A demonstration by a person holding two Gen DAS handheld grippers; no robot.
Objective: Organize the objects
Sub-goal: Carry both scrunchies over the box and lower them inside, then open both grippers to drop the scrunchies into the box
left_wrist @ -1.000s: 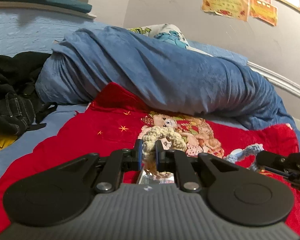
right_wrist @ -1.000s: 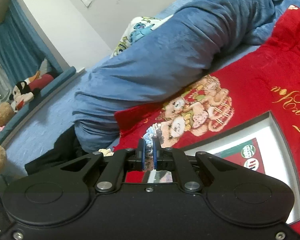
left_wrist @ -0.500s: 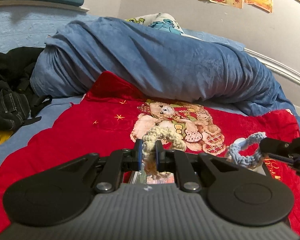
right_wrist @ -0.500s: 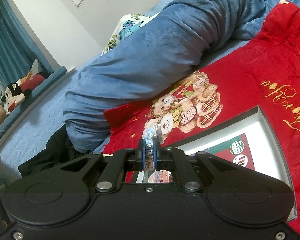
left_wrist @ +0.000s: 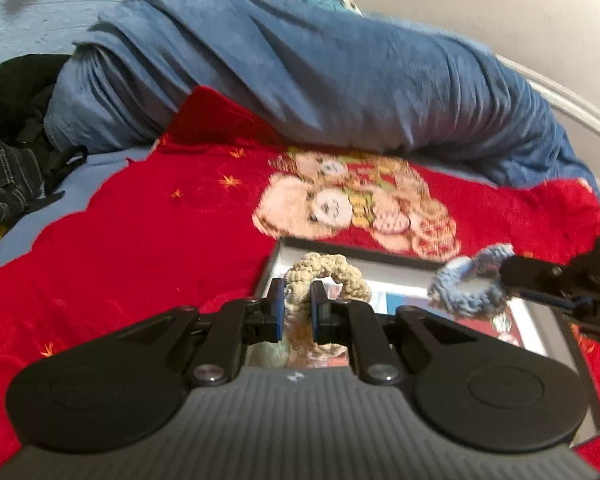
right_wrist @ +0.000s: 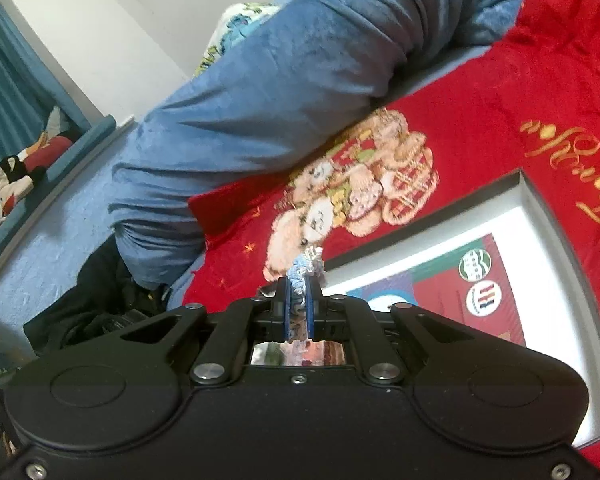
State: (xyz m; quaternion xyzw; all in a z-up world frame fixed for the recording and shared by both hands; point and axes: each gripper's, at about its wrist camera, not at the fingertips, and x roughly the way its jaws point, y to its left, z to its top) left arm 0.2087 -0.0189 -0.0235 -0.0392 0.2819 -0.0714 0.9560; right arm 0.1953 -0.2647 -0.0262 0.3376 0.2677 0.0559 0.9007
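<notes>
two scrunchies in hand | left gripper (left_wrist: 296, 300) jaws clamped on cream scrunchie (left_wrist: 326, 274) | right gripper (right_wrist: 299, 302) jaws clamped on blue scrunchie (left_wrist: 466, 288) | both above open box (right_wrist: 540, 216) on bed | neither placed yet

cream scrunchie (left_wrist: 326, 276), blue scrunchie (left_wrist: 466, 284), both held aloft

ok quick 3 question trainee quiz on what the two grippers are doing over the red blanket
1. Which scrunchie does the left gripper hold: A blue, B cream, C black?
2. True or false: the right gripper is open and empty.
3. Fill in: the framed picture lies on the ___ blanket.

Key: 1 B, the cream scrunchie. 2 false, it is shut on the blue scrunchie. 3 red.
</notes>
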